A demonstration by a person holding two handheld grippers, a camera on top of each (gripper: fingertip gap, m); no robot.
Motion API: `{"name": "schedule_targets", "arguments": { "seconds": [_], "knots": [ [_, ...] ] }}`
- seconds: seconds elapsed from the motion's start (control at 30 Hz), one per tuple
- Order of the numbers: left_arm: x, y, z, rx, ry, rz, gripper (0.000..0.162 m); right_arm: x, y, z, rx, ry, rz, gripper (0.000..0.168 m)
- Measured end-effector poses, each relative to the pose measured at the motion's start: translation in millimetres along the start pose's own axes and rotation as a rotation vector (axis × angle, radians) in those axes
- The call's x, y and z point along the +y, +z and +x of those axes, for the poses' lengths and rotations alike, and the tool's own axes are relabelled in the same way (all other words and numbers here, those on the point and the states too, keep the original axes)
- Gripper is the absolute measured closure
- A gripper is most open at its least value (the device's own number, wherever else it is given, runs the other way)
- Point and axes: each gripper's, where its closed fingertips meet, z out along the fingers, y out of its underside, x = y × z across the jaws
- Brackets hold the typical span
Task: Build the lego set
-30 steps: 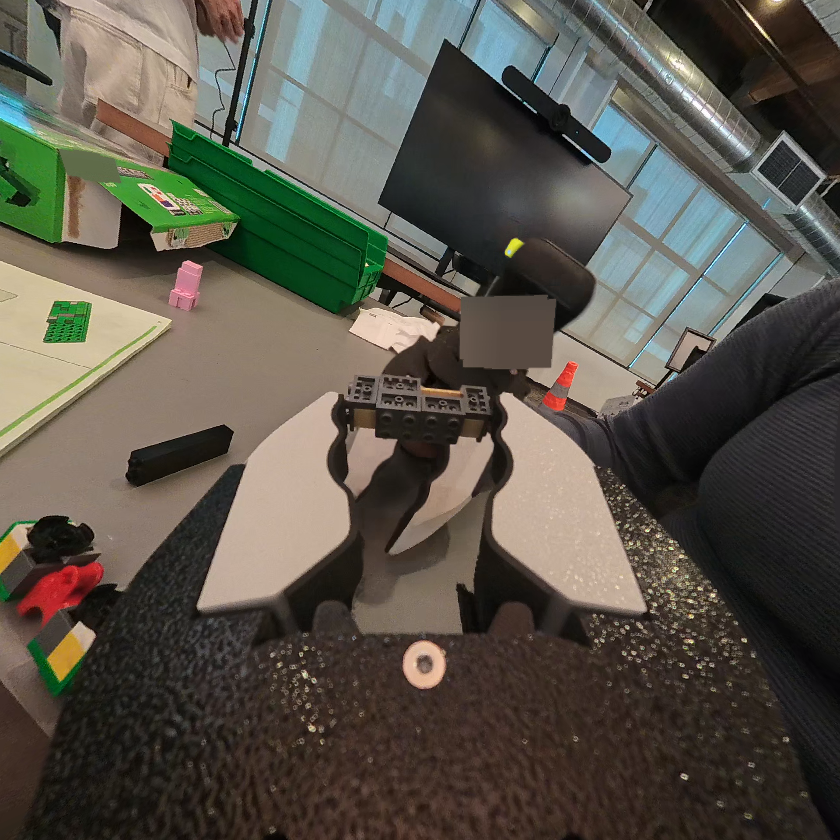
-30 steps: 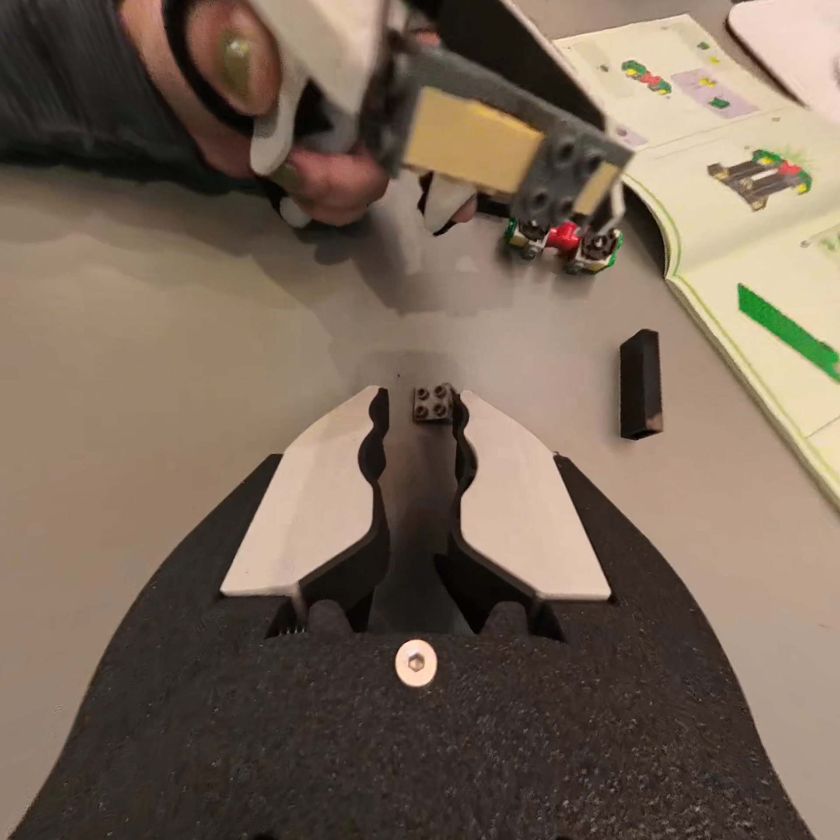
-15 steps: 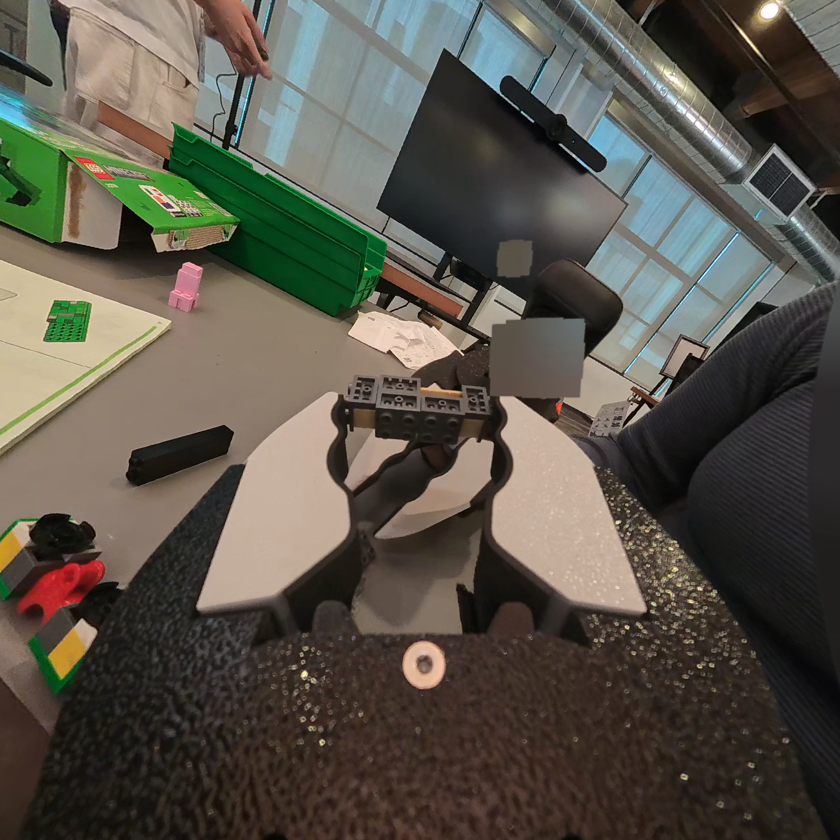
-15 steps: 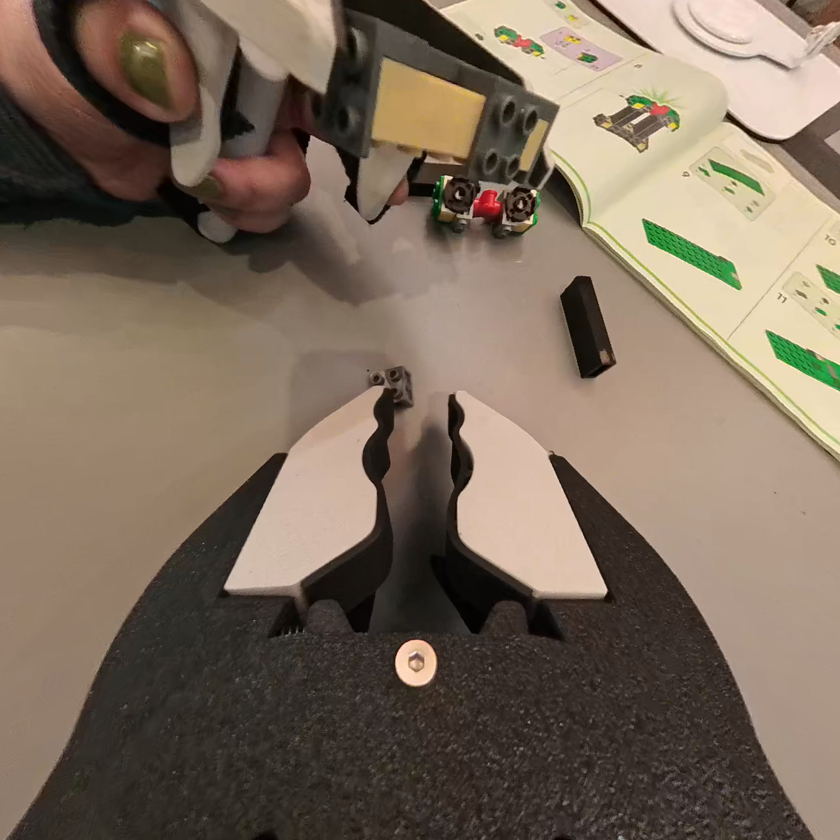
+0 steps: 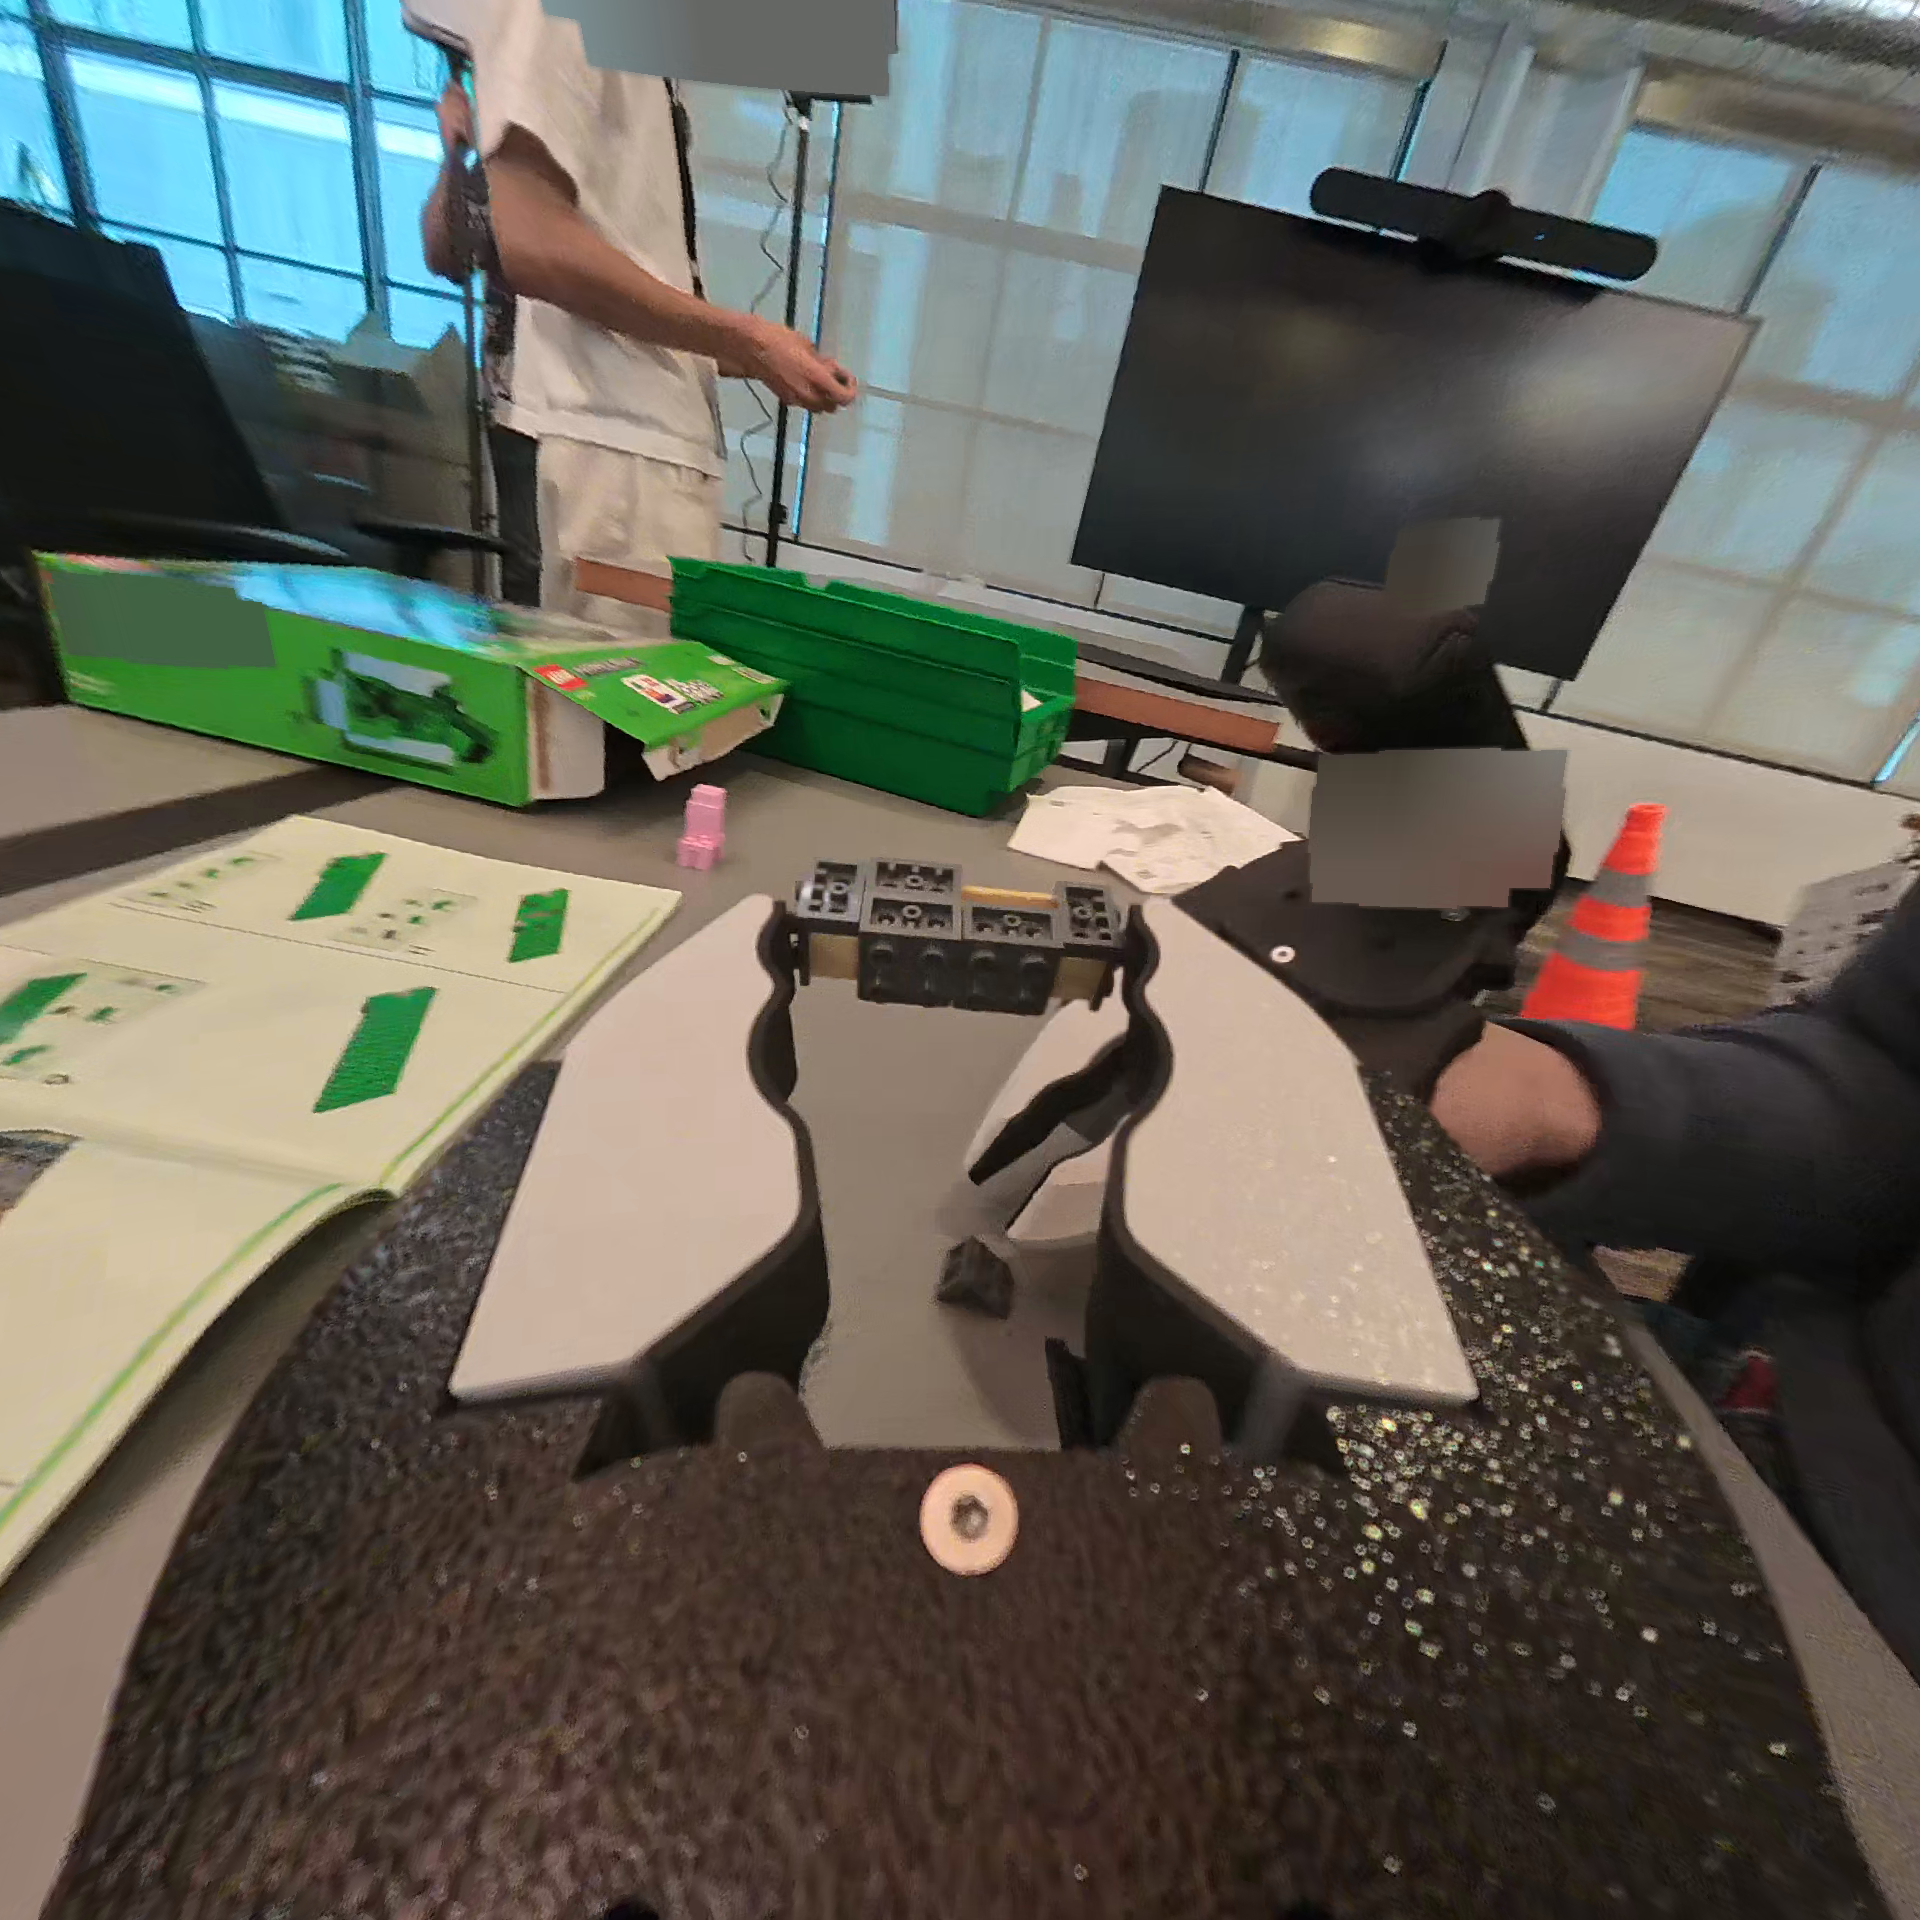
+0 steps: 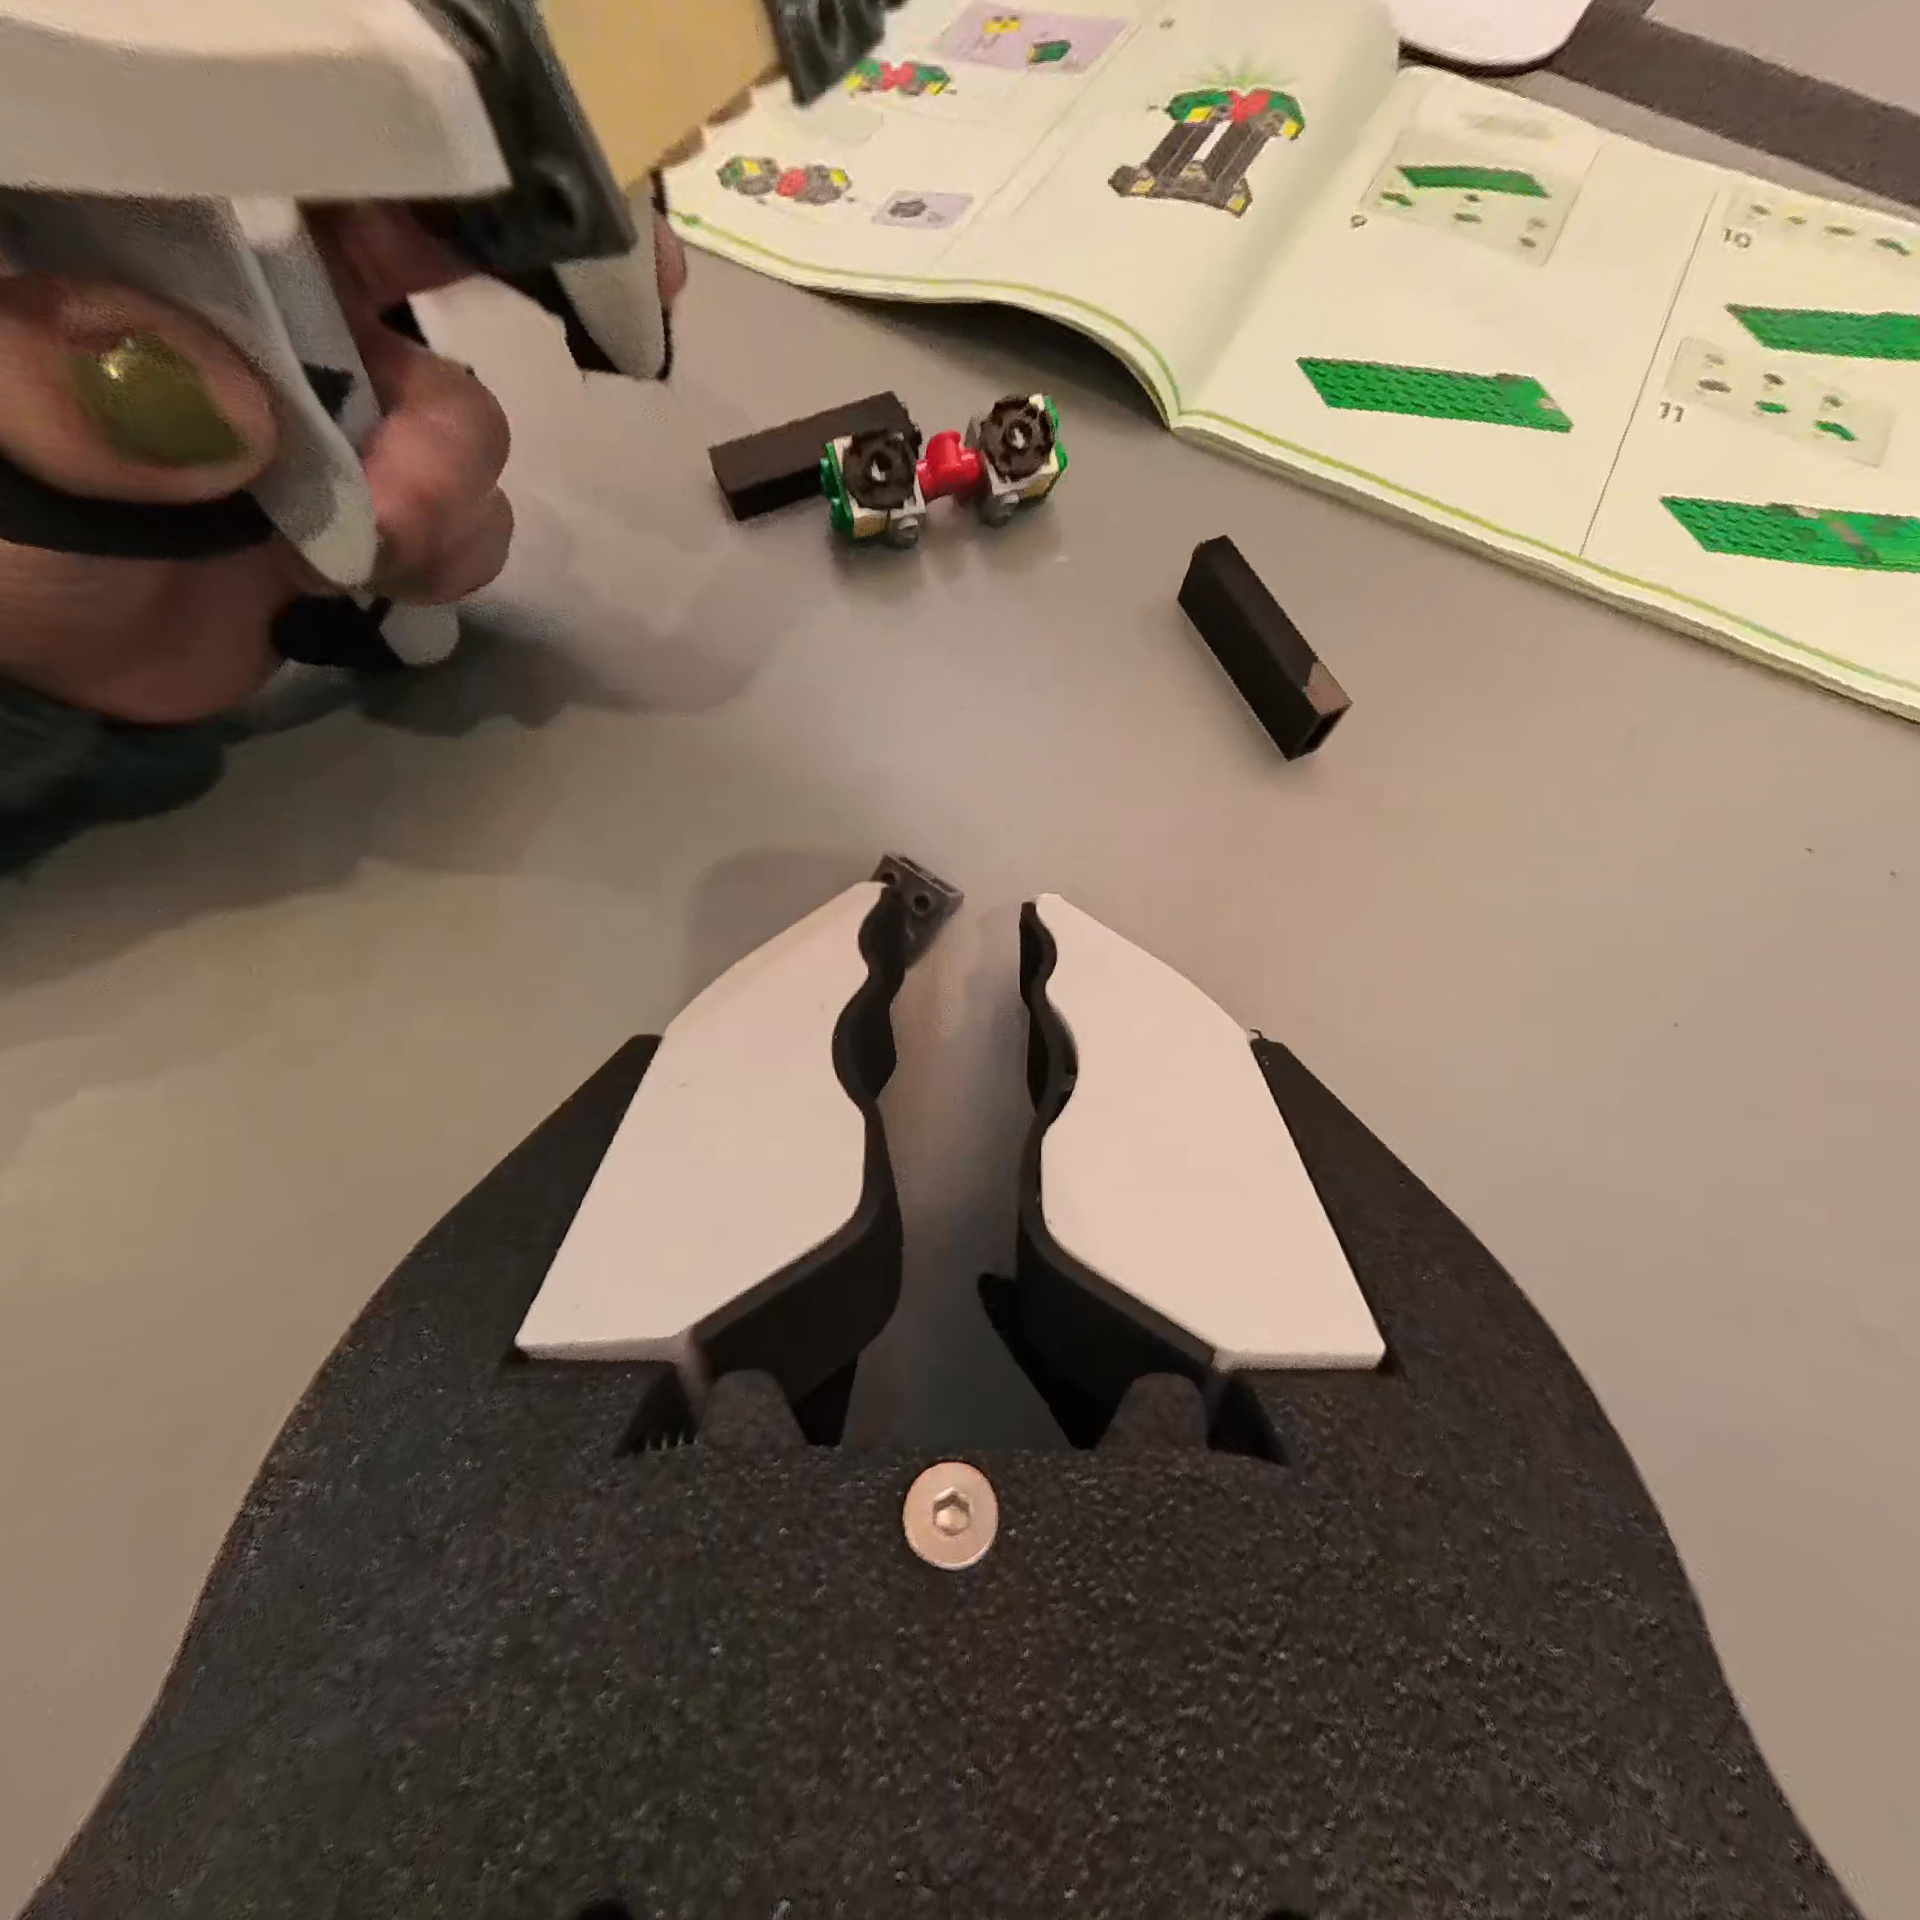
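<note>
My left gripper (image 5: 961, 961) is shut on a dark grey and tan lego assembly (image 5: 961, 935) and holds it above the grey table. That assembly also shows at the top left of the right wrist view (image 6: 655, 73). My right gripper (image 6: 956, 914) is low over the table with its jaws a little apart. A small dark grey brick (image 6: 920, 902) lies tilted against its left fingertip and is not clamped. In the left wrist view this brick (image 5: 975, 1276) lies on the table just under the right gripper's fingers (image 5: 1049, 1132).
A green, red and white sub-assembly (image 6: 940, 468) and two black long bricks (image 6: 1262, 649) (image 6: 800, 457) lie ahead on the table. An open instruction booklet (image 6: 1455, 260) is at the right. A green box (image 5: 343, 696), green bins (image 5: 883, 686) and a pink figure (image 5: 703, 828) stand farther off. Tip to tip, the grippers are about 10 centimetres apart.
My right gripper's jaws have parted and the small brick, earlier flat between the tips, now leans on the left finger. My left gripper has swung round with the assembly still in it.
</note>
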Motion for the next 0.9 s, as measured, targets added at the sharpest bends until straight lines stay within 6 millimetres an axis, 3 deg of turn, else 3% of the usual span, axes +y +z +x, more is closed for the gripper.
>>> {"name": "schedule_targets", "arguments": {
  "seconds": [0.23,0.67,0.9],
  "knots": [
    [6.5,4.0,3.3,0.018,-0.014,-0.019,0.101,-2.9,13.5,-2.1,0.131,-0.046,-0.038,0.118],
    [9.1,4.4,4.7,0.026,-0.018,-0.033,0.101,8.5,3.6,10.9,0.145,0.0,-0.074,0.129],
    [10.7,5.2,5.4,0.033,-0.021,-0.043,0.101,7.8,8.2,-2.4,0.051,0.057,-0.075,0.136]
  ]
}}
